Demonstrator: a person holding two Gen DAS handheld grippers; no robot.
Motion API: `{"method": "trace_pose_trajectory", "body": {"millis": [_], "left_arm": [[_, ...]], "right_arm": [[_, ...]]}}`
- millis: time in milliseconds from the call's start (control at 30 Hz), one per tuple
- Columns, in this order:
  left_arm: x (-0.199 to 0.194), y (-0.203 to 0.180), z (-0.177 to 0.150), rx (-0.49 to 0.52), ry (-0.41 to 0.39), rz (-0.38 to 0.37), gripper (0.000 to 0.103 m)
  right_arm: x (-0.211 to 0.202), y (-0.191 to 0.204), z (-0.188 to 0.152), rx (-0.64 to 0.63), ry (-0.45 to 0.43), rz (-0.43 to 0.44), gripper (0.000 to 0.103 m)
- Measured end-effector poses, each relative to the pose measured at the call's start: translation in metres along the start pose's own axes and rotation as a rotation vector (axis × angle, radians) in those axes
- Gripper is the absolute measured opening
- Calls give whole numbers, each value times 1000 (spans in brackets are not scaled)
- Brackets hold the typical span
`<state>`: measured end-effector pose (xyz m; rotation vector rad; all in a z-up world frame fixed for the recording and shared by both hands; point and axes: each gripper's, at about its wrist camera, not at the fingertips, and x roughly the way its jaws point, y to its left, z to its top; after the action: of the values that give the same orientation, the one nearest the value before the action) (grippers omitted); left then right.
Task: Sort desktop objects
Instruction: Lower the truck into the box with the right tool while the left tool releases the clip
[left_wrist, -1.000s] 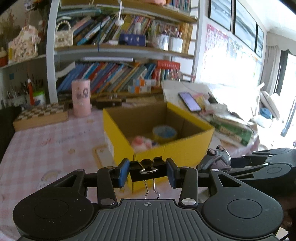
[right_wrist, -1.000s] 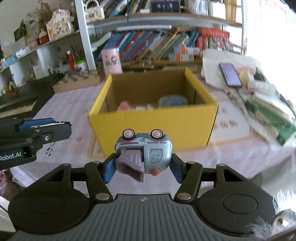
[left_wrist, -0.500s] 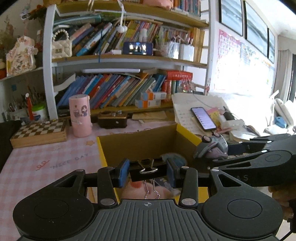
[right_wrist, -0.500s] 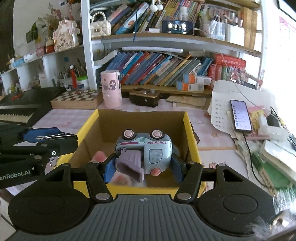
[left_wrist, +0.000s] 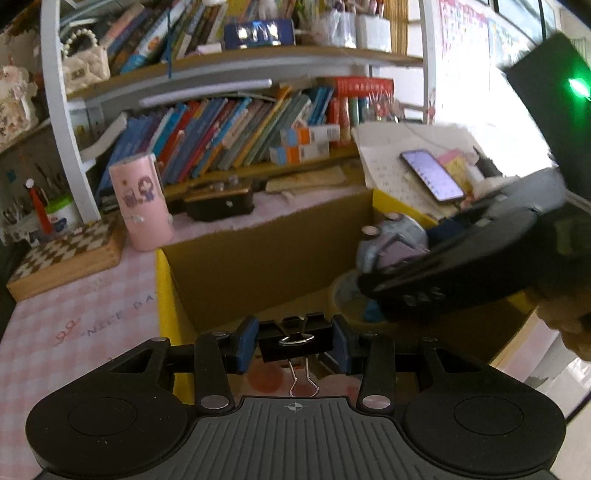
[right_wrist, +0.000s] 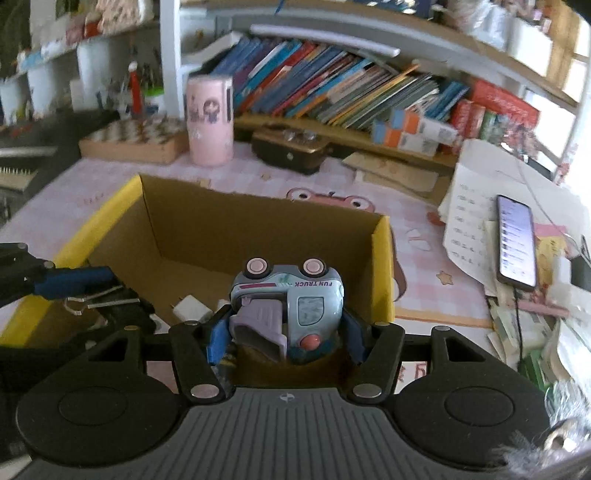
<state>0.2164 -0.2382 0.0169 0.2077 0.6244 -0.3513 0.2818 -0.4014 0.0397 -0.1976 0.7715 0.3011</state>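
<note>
Hanging over the yellow box (right_wrist: 384, 266), which holds a white plug (right_wrist: 192, 307) and a tape roll (left_wrist: 347, 295), the left gripper (left_wrist: 293, 338) clamps a binder clip (left_wrist: 291, 341); the right gripper (right_wrist: 284, 336) clamps an upside-down toy truck (right_wrist: 291, 306) lettered "FUN TRUCK"

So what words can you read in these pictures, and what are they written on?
"FUN TRUCK" upside down on the toy truck in the right gripper.
"NICE DA", partly cut off by the yellow box, on the pink tablecloth.
Book spines and phone screen: too blurred.
</note>
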Motion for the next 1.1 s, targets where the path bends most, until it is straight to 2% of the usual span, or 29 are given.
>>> {"method": "trace_pose_trajectory", "body": {"millis": [233,433,533,567,600,700,967,1033,1100], "left_arm": [[15,-6,-3,5,44,4,41],[15,-9,-4,-2,22,10,42],[12,-12,-3,8,9,13,48],[9,-13,-3,13,-2,19,54],[6,-14,-3,16,-14,27,59],[-6,-14,-2,12,-49,48,62],[-48,-3,-3,-42,-125,100,66],[-63,3,-5,-63,-149,123,75],[-78,11,-9,-89,-181,154,88]], "right_arm": [[29,5,15,-72,69,28,58],[41,7,19,-92,97,40,58],[42,7,21,-91,102,61,59],[41,6,20,-84,97,67,63],[40,4,20,-73,88,69,65],[33,-2,19,-24,50,75,68],[-10,-8,16,54,-78,61,70],[-24,-7,13,70,-117,57,72],[-40,-4,9,83,-161,46,72]]}}
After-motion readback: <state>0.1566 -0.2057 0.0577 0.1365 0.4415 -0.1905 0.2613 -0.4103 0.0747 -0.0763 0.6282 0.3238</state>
